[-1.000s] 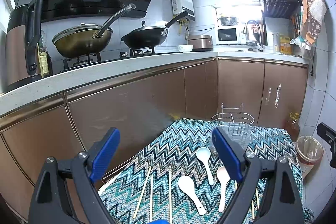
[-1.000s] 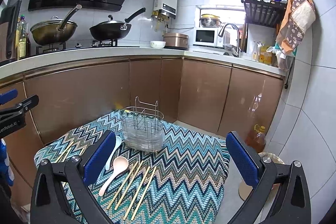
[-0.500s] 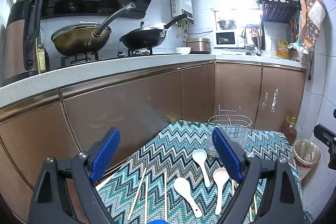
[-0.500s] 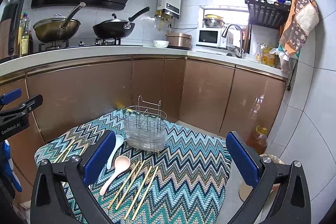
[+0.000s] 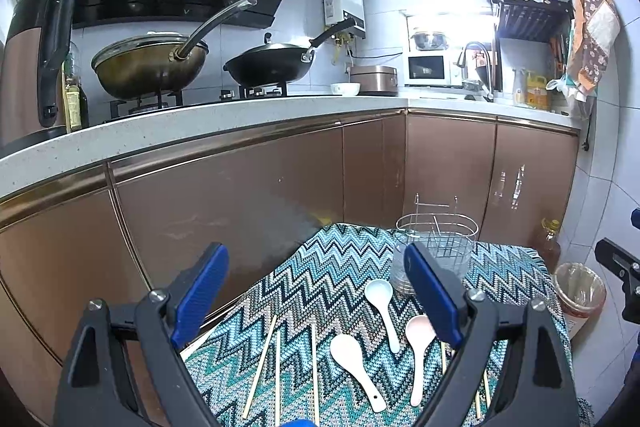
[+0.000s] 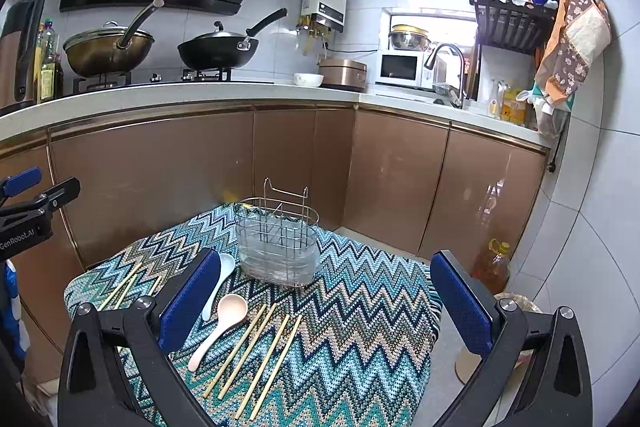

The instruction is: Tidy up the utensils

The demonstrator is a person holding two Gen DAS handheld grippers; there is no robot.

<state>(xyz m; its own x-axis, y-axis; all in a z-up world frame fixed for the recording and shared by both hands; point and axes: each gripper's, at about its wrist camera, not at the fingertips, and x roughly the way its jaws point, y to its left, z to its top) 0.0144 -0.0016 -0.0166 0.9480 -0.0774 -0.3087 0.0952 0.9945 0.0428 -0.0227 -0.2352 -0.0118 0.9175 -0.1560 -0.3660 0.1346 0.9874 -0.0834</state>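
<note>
Zigzag cloth (image 6: 360,307), brown kitchen cabinets (image 6: 160,179)

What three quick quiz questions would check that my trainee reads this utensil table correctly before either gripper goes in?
1. True or false: the wire utensil caddy already holds spoons.
2. How many spoons lie on the zigzag cloth in the left wrist view?
3. Which lies nearest the four chopsticks in the right wrist view: A) the pink spoon, B) the caddy, C) the oil bottle on the floor?

Key
1. False: it looks empty.
2. Three: light blue spoon, pink spoon, white spoon.
3. A.

The left gripper and the right gripper are both open and hold nothing.
</note>
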